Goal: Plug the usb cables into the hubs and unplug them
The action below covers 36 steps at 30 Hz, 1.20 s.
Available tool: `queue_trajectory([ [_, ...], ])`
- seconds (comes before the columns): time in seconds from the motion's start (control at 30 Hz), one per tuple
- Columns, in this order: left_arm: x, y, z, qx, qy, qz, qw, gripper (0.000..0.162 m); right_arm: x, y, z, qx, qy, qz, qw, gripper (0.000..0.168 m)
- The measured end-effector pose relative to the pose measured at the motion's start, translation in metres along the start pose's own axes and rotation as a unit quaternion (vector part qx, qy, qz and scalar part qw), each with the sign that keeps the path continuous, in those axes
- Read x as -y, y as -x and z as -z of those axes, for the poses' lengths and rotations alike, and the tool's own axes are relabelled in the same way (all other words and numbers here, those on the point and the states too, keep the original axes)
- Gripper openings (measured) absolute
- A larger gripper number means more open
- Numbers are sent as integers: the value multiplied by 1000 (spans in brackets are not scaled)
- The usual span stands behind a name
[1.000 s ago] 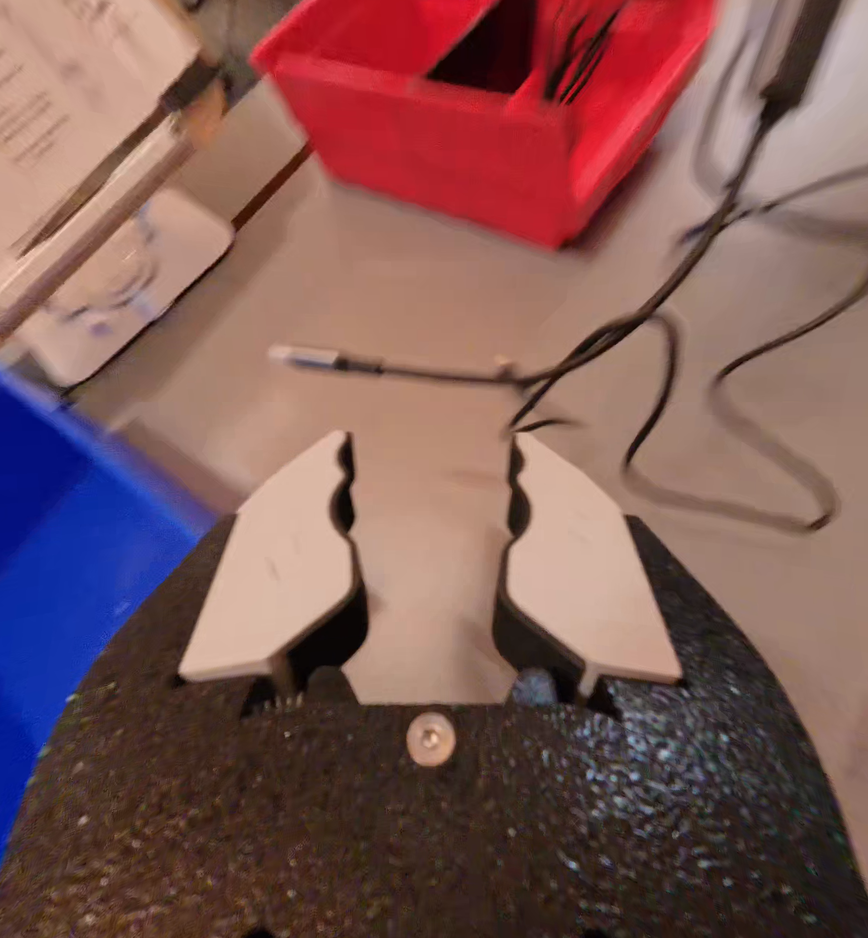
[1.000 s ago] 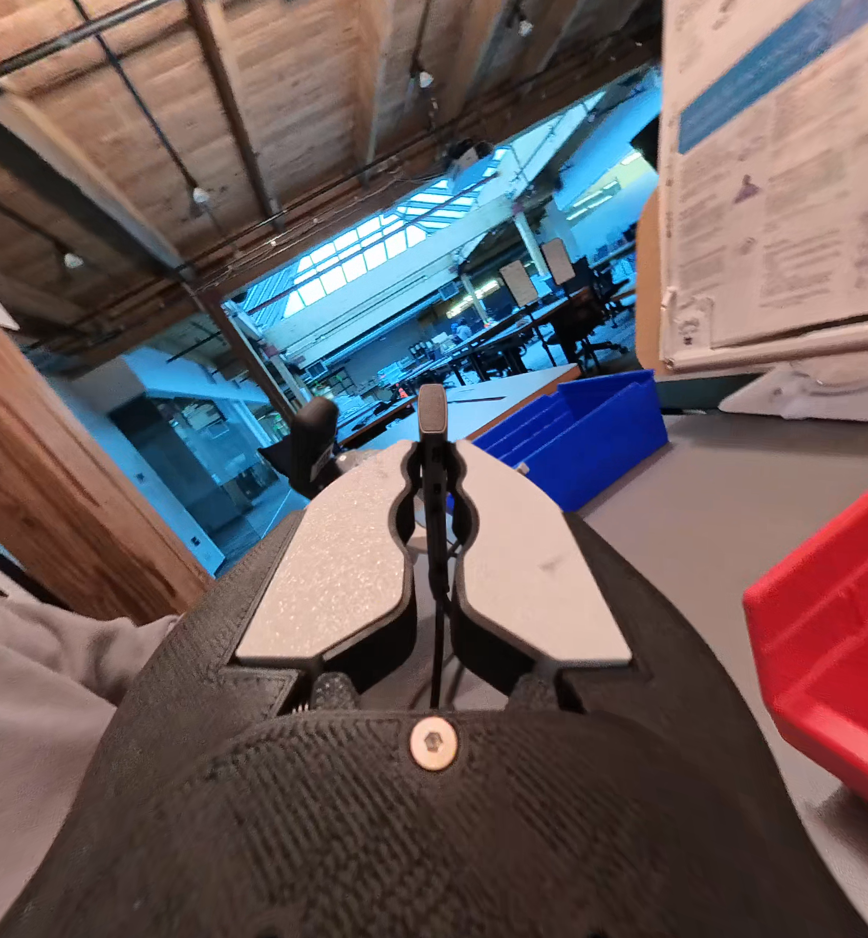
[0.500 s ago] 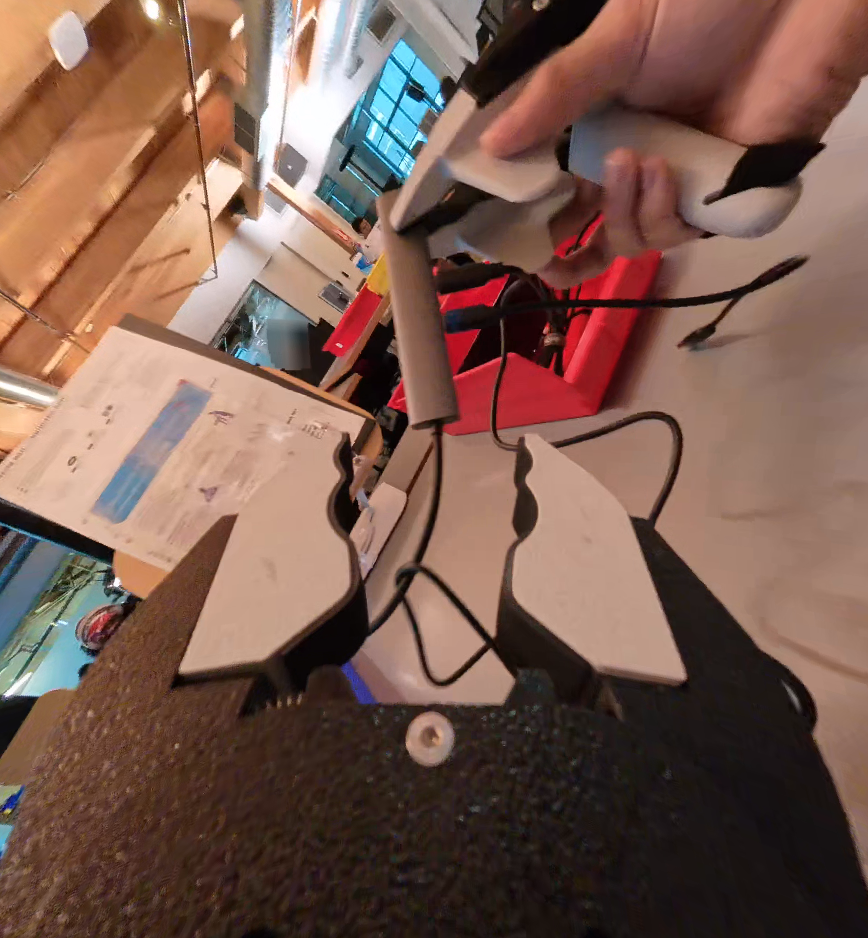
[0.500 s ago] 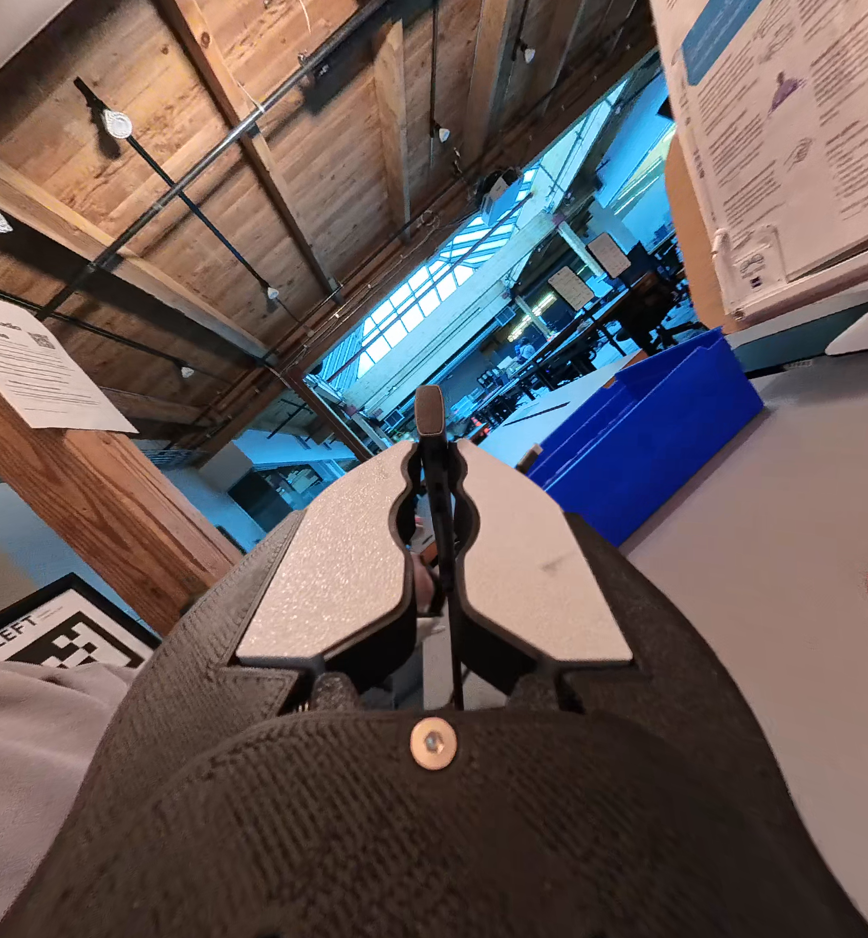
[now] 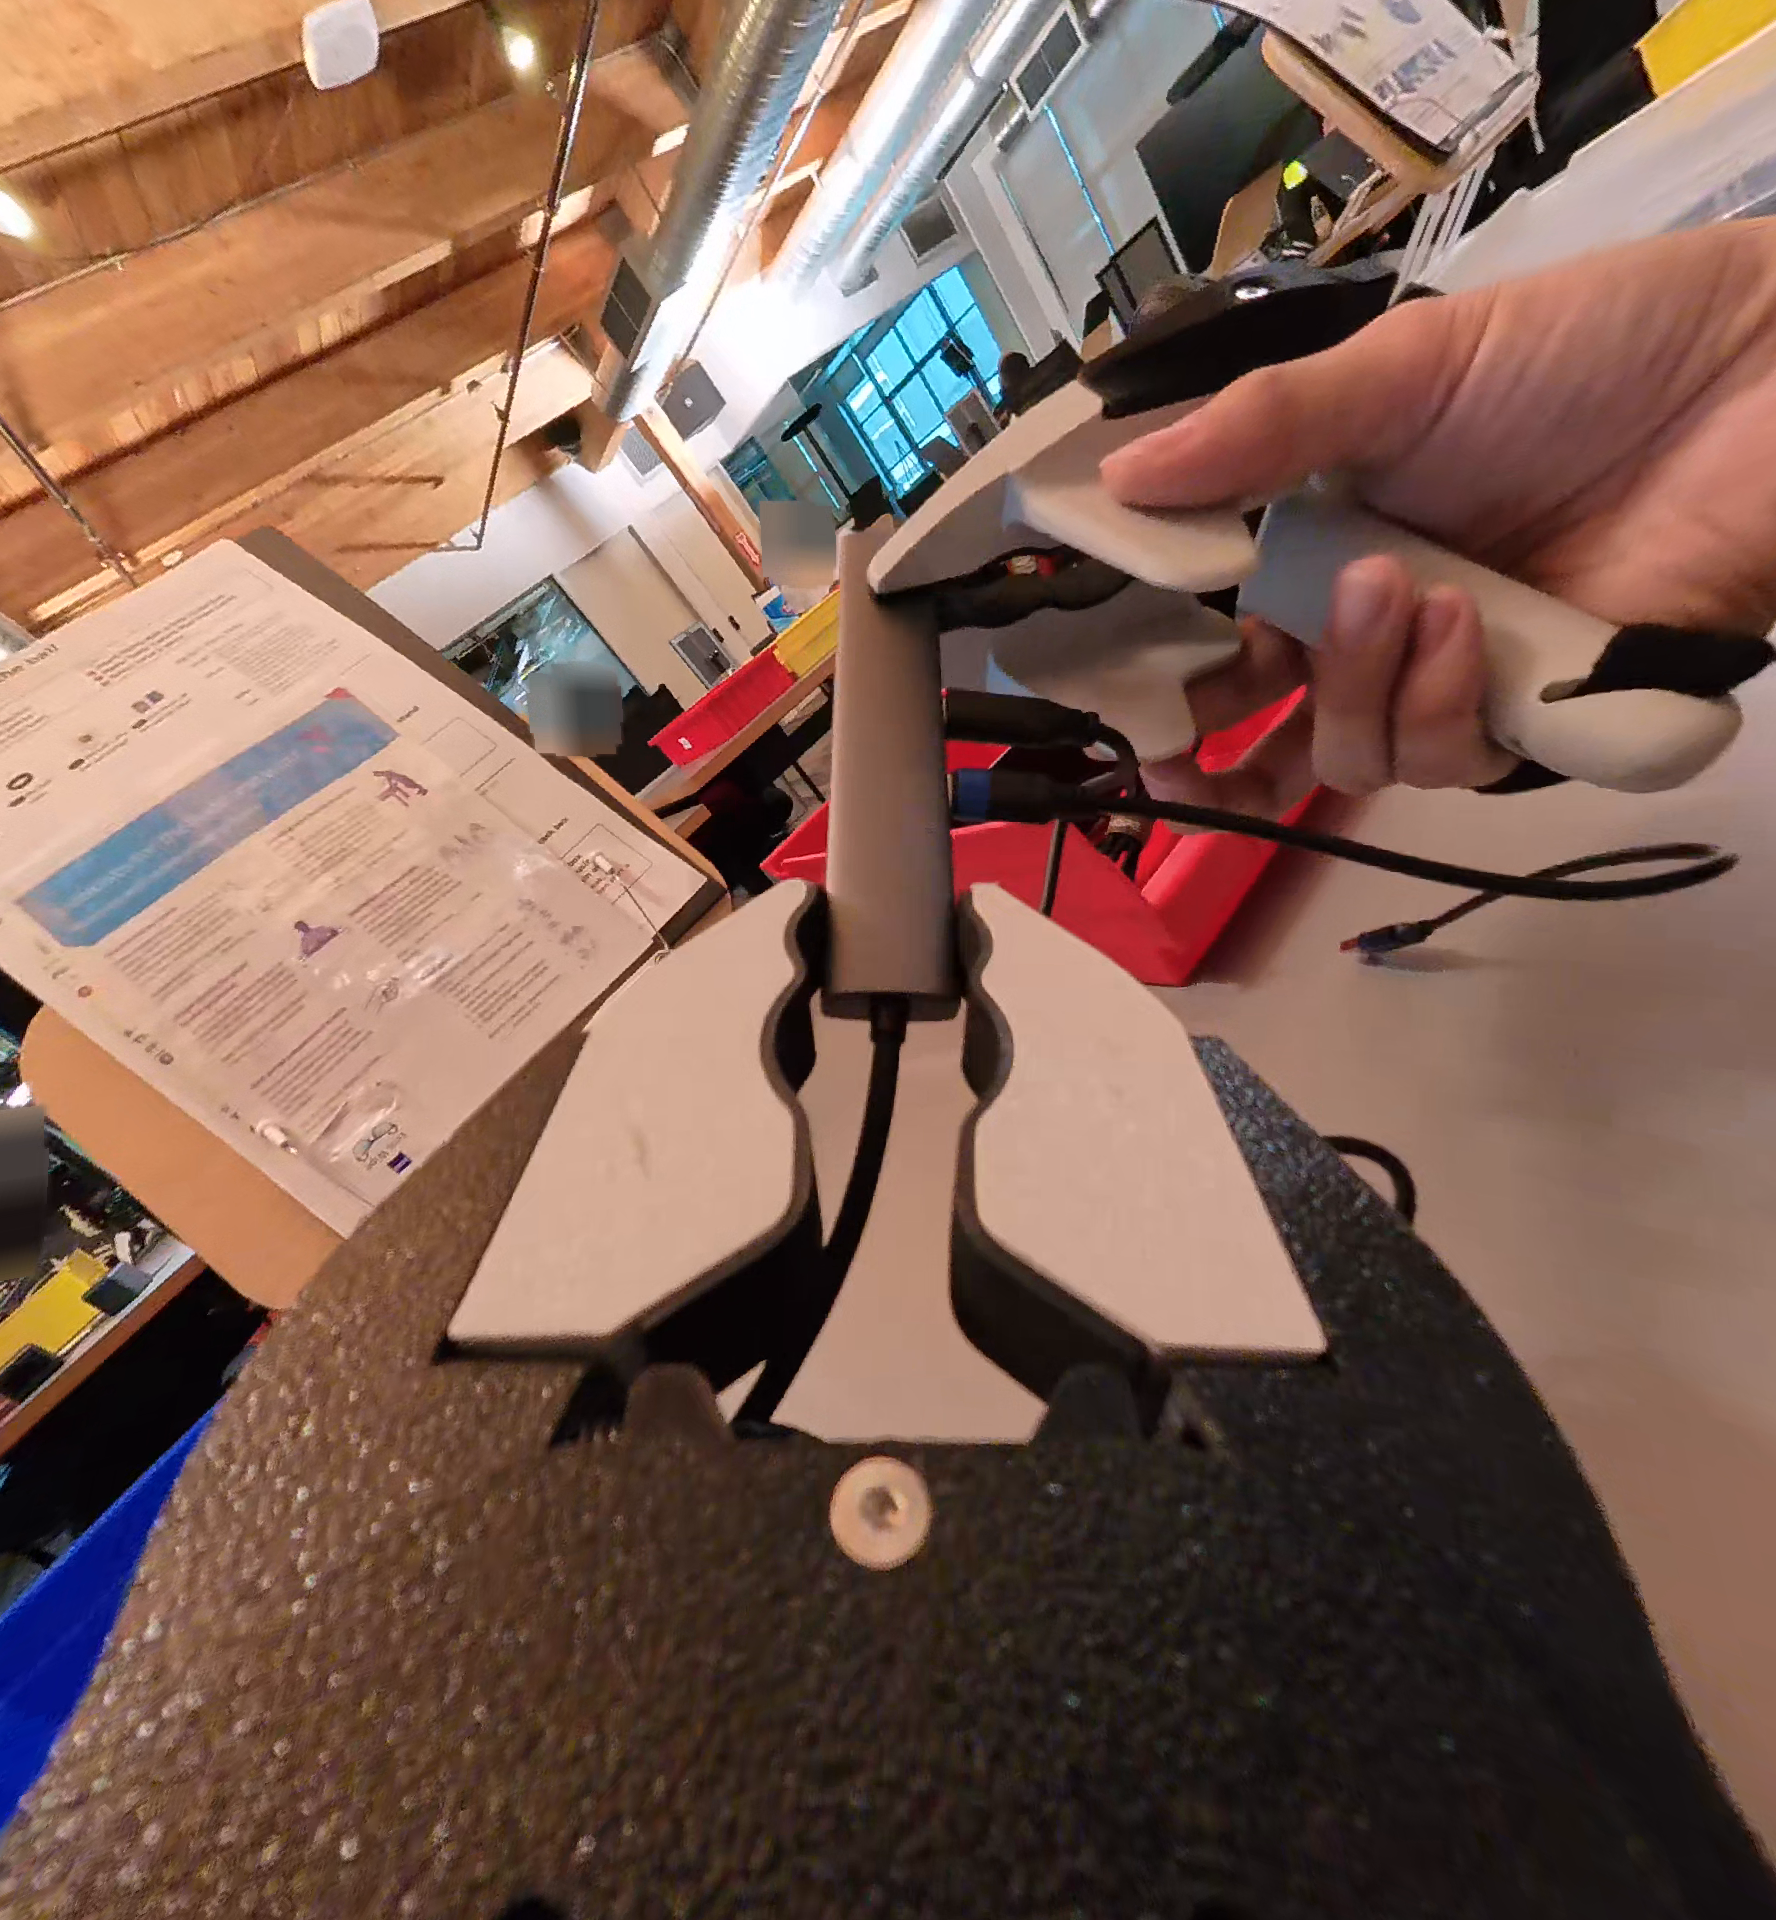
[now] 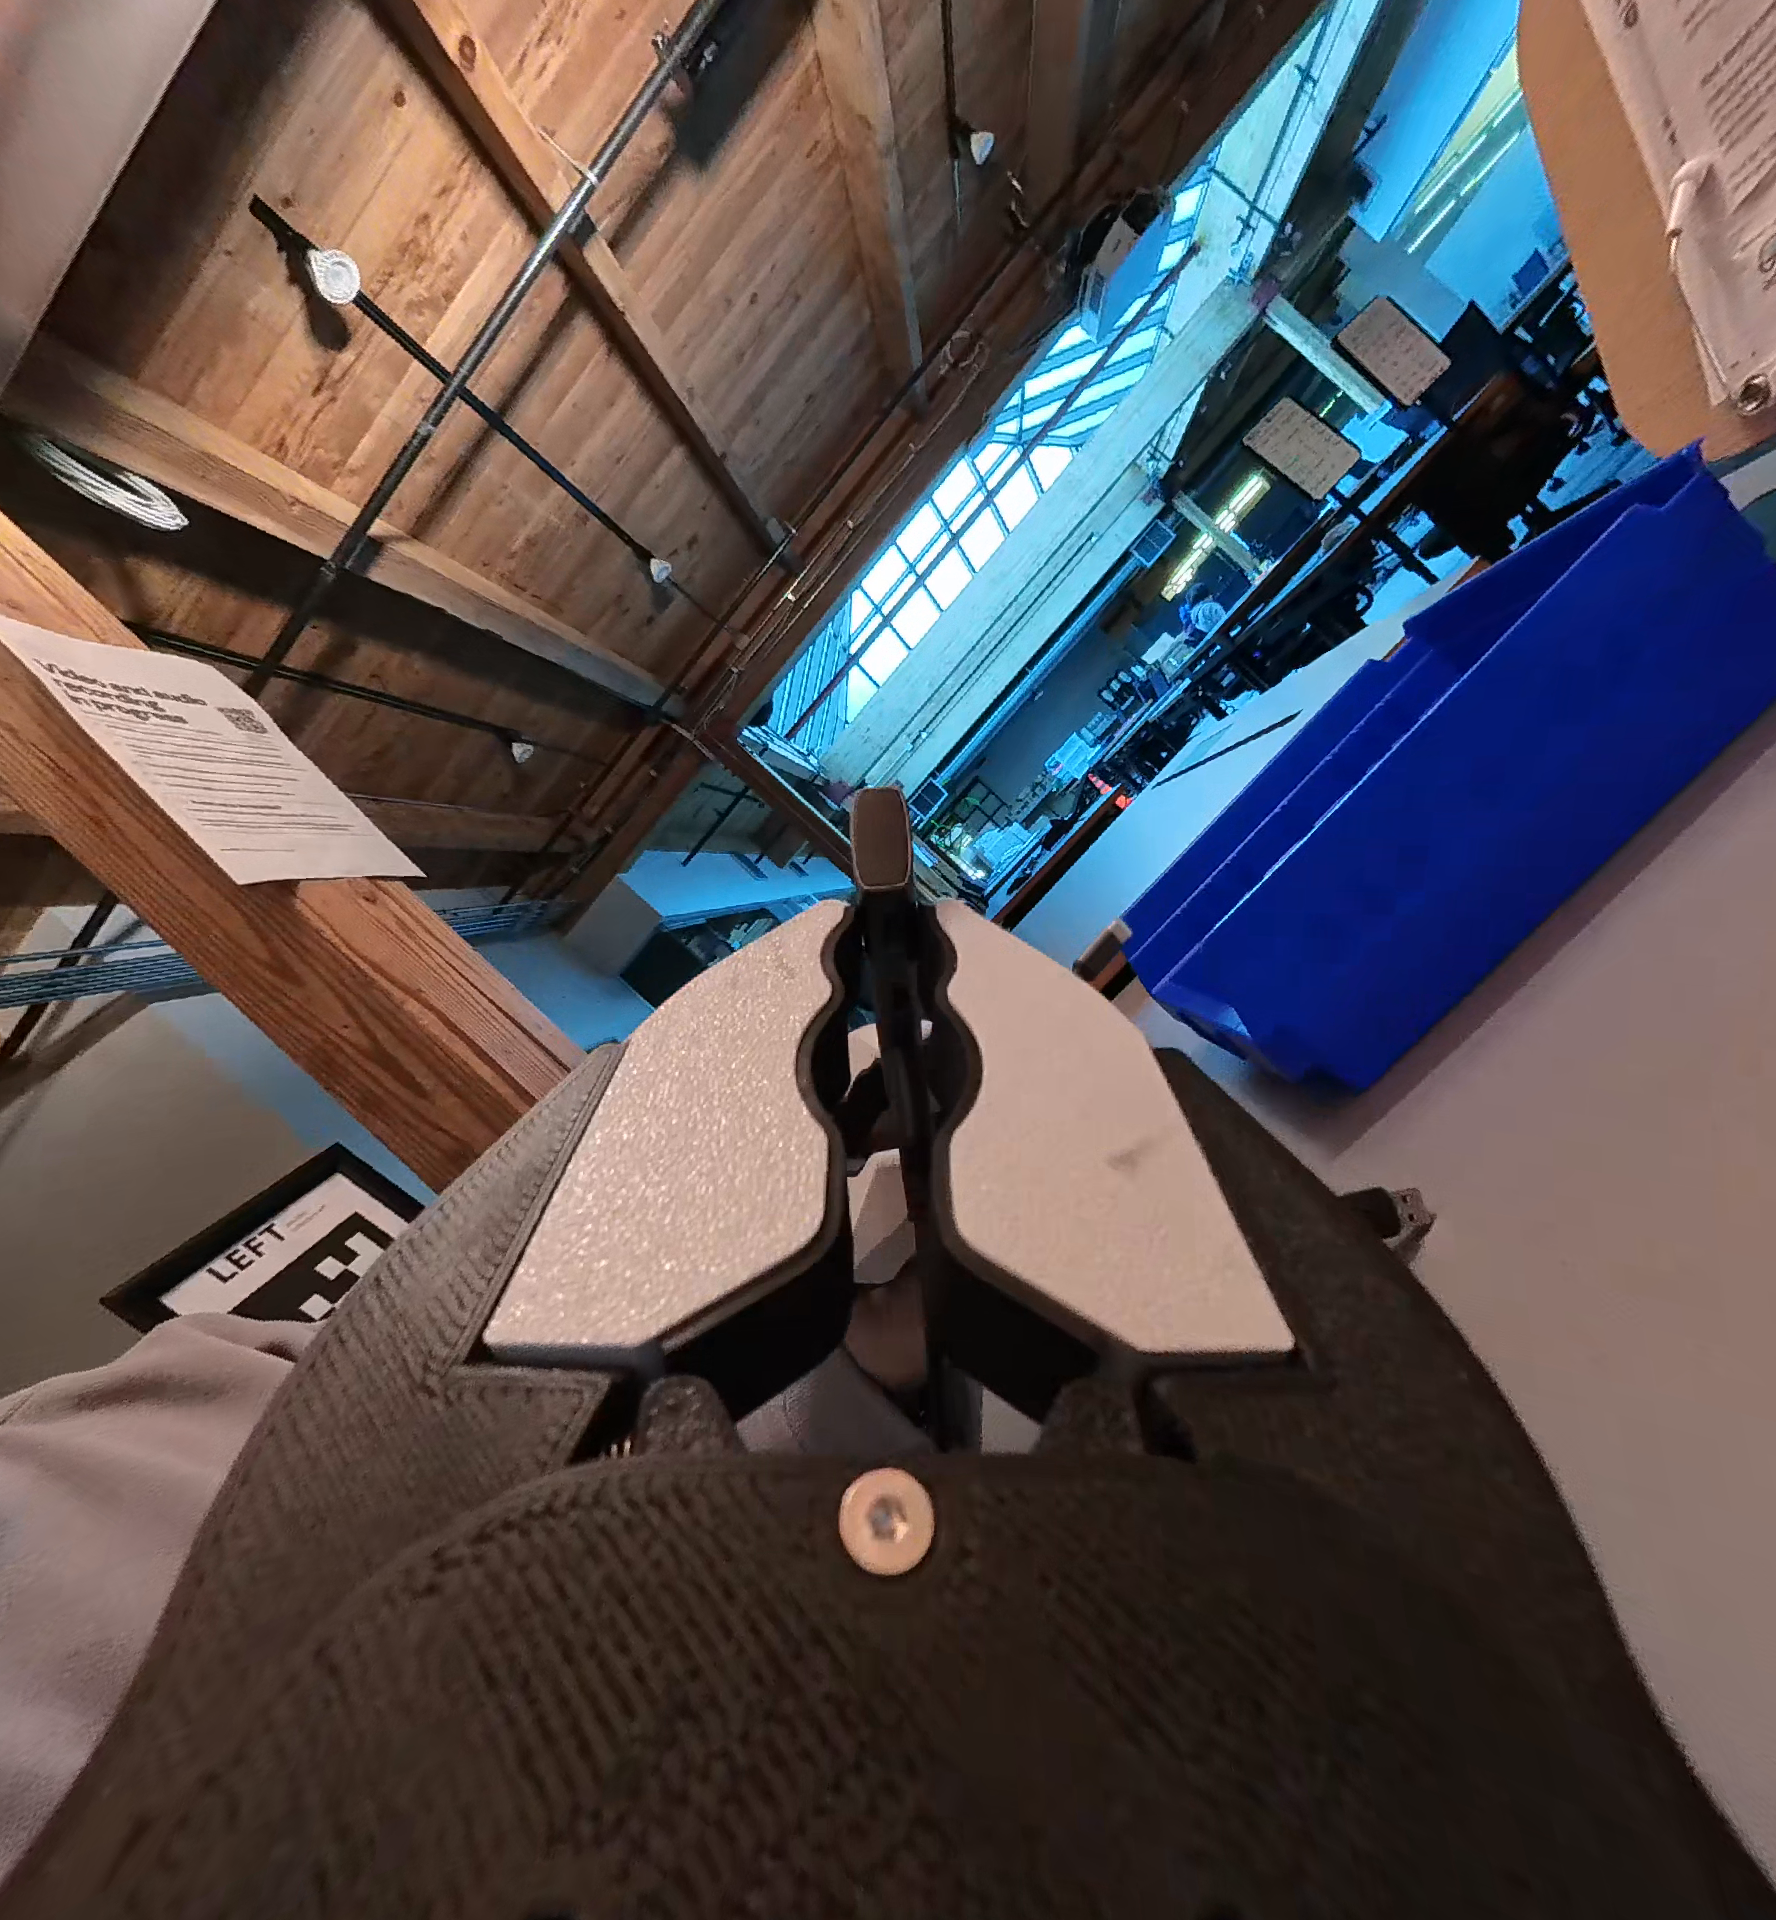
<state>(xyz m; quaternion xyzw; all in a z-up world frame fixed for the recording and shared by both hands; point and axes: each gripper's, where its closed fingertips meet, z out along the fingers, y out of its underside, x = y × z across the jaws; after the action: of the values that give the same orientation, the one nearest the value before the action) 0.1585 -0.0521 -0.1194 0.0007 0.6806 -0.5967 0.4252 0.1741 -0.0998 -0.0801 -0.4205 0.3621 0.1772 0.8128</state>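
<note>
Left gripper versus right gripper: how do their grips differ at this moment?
The left gripper clamps the cabled lower end of the grey hub, jaws well apart; the right gripper is nearly closed on a thin grey-tipped piece. The left gripper points along the grey hub; the right gripper meets its top sideways. Both grip something.

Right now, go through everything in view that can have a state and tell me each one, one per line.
left gripper: shut on the grey USB hub
grey USB hub: upright, lifted off the table, two black cables plugged into its side
right gripper: shut on the hub's top end
loose USB plug: unplugged, lying on the table
red bin: open-topped
blue bin: open-topped, contents hidden
</note>
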Motion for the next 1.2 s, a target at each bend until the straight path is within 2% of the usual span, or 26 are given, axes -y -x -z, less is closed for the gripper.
queue_trajectory([
  [0.43,-14,-3,-1,-10,0,3,1000,23,-11,-10,-6,5,9,-38,999,11],
  [0.7,-11,-1,3,18,5,26,999,23,-12,-12,-8,7,9,-34,999,10],
  [0.8,-11,1,1,15,25,52,998,23,-9,-11,-8,8,-2,-22,1000,11],
  [0.83,-14,4,1,20,43,69,996,23,-6,-14,-7,-6,-7,-9,1000,16],
  [0.9,-24,14,0,32,90,143,985,23,-1,-16,-5,-48,-4,69,996,22],
  [0.97,-32,22,1,32,119,233,965,23,0,-13,-4,-103,28,186,977,28],
  [1.07,-40,30,4,32,152,298,942,23,-18,4,-13,-143,112,377,908,26],
  [1.13,-43,34,5,43,160,300,940,23,-33,7,-23,-161,156,445,867,18],
  [1.2,-43,34,6,49,163,308,936,23,-45,-5,-29,-199,195,475,835,18],
])
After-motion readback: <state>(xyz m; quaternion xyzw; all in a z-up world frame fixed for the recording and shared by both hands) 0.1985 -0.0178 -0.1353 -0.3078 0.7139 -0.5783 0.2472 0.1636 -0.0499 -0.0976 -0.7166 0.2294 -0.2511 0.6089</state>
